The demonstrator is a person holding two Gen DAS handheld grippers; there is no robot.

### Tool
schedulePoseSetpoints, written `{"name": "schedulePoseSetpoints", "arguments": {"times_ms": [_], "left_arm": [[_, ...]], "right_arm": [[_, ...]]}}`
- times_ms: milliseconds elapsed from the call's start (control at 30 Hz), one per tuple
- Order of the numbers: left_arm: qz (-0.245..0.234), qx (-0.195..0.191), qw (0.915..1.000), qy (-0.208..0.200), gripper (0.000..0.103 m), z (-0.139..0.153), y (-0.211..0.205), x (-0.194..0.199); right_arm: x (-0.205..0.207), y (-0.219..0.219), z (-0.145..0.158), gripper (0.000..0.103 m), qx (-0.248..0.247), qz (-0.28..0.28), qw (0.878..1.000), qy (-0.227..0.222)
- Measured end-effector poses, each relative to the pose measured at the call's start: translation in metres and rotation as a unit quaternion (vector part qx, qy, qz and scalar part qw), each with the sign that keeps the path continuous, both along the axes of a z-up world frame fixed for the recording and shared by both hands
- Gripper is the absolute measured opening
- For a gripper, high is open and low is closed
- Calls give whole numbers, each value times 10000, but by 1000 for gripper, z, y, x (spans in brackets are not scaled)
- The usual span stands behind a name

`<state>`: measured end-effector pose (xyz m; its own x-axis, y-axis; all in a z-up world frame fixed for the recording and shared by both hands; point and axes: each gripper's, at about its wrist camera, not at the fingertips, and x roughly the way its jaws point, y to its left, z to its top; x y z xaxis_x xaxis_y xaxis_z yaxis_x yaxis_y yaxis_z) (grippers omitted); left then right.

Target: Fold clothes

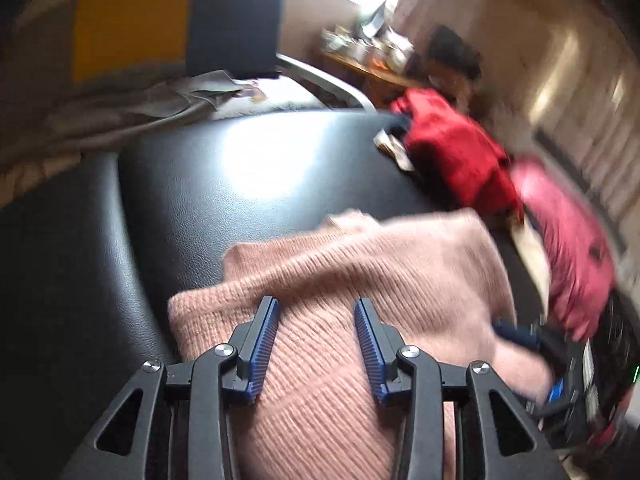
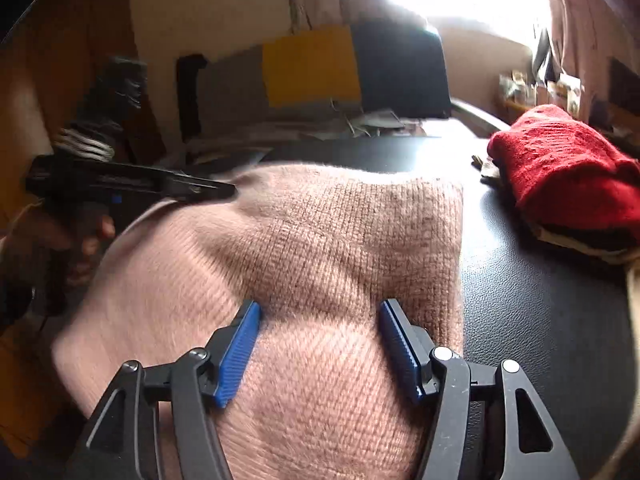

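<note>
A: So, where is the sweater (image 2: 320, 248)?

B: The pink knit lies bunched on the black bench (image 1: 224, 184), near the front edge, directly under both tools.

A: And the left hand-held gripper (image 1: 316, 344)?

B: Its jaws are spread apart, blue pads (image 1: 262, 344) on either side of a hump of knit, nothing pinched between them.

A: The right hand-held gripper (image 2: 320, 350)?

B: Likewise agape, wider still, with the sweater bulging up between its pads (image 2: 240, 352). In the right wrist view the left tool shows at the far left edge of the sweater, held by a hand (image 2: 86, 236).

A: Anything else on the bench?

B: A red knit (image 2: 568, 176) sits folded at the far right, on top of other folded clothes, well apart from the sweater. The left wrist view is blurred.
</note>
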<state>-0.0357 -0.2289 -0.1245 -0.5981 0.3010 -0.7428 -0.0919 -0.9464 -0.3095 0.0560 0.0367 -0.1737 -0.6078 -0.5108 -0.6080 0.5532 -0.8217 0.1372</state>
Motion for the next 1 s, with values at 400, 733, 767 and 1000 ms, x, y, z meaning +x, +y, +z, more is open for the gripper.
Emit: {"name": "schedulePoseSetpoints", "arguments": {"times_ms": [400,733,767,1000], "left_arm": [[482,110,9939,982,38,37,-10,61],[-86,-452,9968,646,40,-6,30,143],[-16,-543,9970,543,45,-17,33,144],[350,277,9975,550,45,-9,5,151]], "right_arm": [[-9,-6,5,64,132,56,9996,251],[-5,-5,7,65,32,-5,9998,189],[-4,-5,7,65,32,-1,9998,184],[-8,-6,17,69,101,94,9997,-183]]}}
